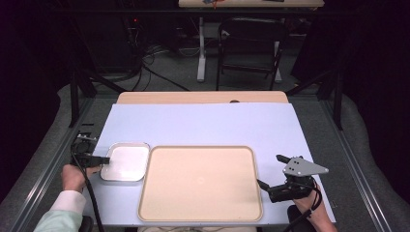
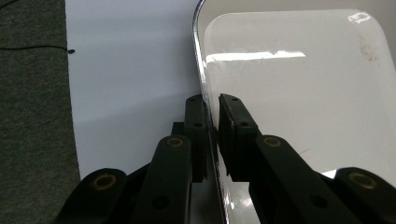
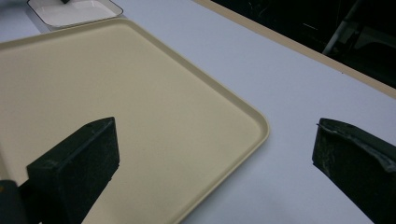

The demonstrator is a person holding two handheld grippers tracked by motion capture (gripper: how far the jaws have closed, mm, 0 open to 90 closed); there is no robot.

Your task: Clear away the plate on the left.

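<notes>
A small white tray with a shiny metal rim [image 1: 126, 163] lies at the table's left, touching the left side of a large beige tray [image 1: 200, 182]. My left gripper [image 1: 103, 159] is shut on the small tray's left rim. In the left gripper view one jaw stands outside the rim and one inside the small tray [image 2: 303, 93], my left gripper [image 2: 212, 100] pinching the edge. My right gripper [image 1: 270, 170] hovers open at the beige tray's right edge. In the right gripper view my right gripper [image 3: 215, 154] straddles a corner of the beige tray [image 3: 116, 93], holding nothing. Both trays are empty.
A pale lavender cover [image 1: 203, 125] spreads over the table, with a wooden strip [image 1: 203, 97] along the far edge. Beyond it stand a black chair [image 1: 249, 48] and a desk leg [image 1: 200, 48]. Dark mat [image 2: 32, 116] borders the table's left side.
</notes>
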